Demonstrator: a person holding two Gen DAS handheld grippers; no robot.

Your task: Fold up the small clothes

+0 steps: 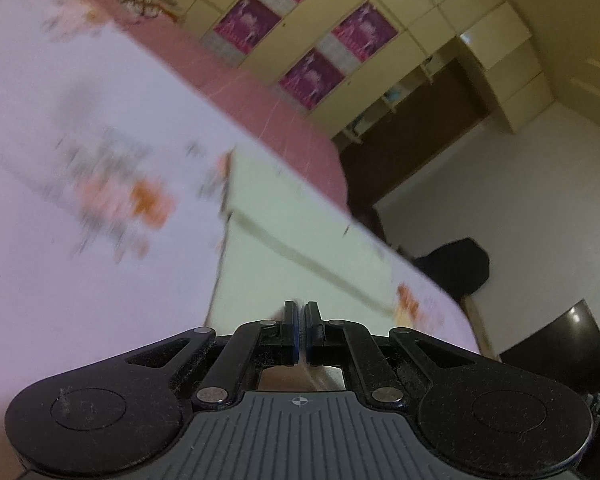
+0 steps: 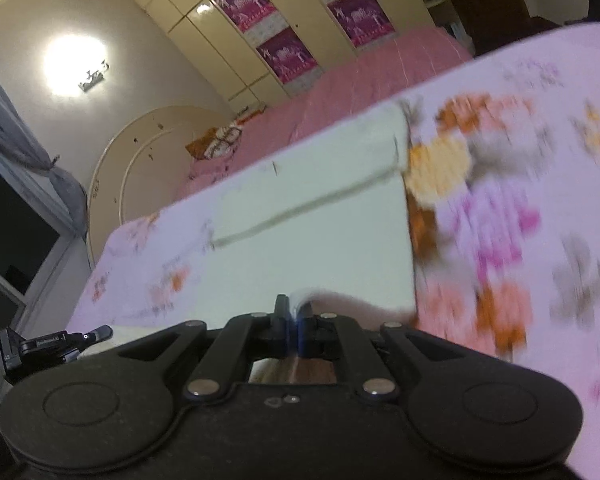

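Note:
A pale green-white garment (image 1: 300,236) lies spread on the floral sheet, with a folded band across it. It also shows in the right wrist view (image 2: 320,216). My left gripper (image 1: 301,322) is shut at the garment's near edge, jaws pressed together on the cloth. My right gripper (image 2: 294,320) is shut on the garment's near edge, and a lifted fold of cloth (image 2: 304,296) curls over its right finger. Both views are blurred by motion.
The garment lies on a lilac floral sheet (image 1: 100,200) over a table. A pink bed (image 2: 360,84) stands behind. A cream wardrobe with magenta panels (image 2: 284,52) lines the far wall. A dark bag (image 1: 456,264) sits on the floor. A black gadget (image 2: 48,346) lies at left.

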